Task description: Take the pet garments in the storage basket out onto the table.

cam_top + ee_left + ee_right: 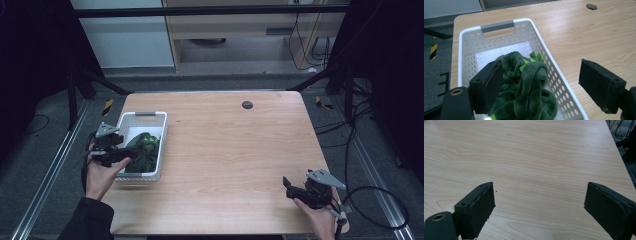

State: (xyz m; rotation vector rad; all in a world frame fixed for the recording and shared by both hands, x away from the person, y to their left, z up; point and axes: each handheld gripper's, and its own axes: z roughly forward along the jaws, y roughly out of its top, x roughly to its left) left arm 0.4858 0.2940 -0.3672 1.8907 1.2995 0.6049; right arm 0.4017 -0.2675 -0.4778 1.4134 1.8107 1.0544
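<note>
Wooden counter [225,150], pale grain, 1 dark round grommet hole [247,104] near the far edge, right of centre. White perforated basket [142,145] sat at the counter's left edge, about midway between near and far edges. Its long axis ran near-to-far, tipped slightly so the far end leaned right; the grey handle strip [497,26] marked the far short wall.

Inside the basket lay a dark green plush cloth [529,90], bunched and folded over itself, heaped toward the near end and the right wall. Small bright green pointed bits [534,58] showed at its far side. The white basket floor was bare at the far end.

Left tongs [536,85], held in the left hand [100,177], hovered over the basket's near end with jaws spread wide. In the left gripper view 1 jaw stood inside the basket against the cloth's side, the other out beyond the right wall over bare wood. Nothing was clamped between them. Whether the inner jaw actually touched the cloth could not be told.

Right tongs [539,207], in the right hand [317,215], sat at the near right corner of the counter, jaws wide apart, nothing between them, pointing left across the counter.

Open wood ran from the basket's right wall to the right edge.
</note>
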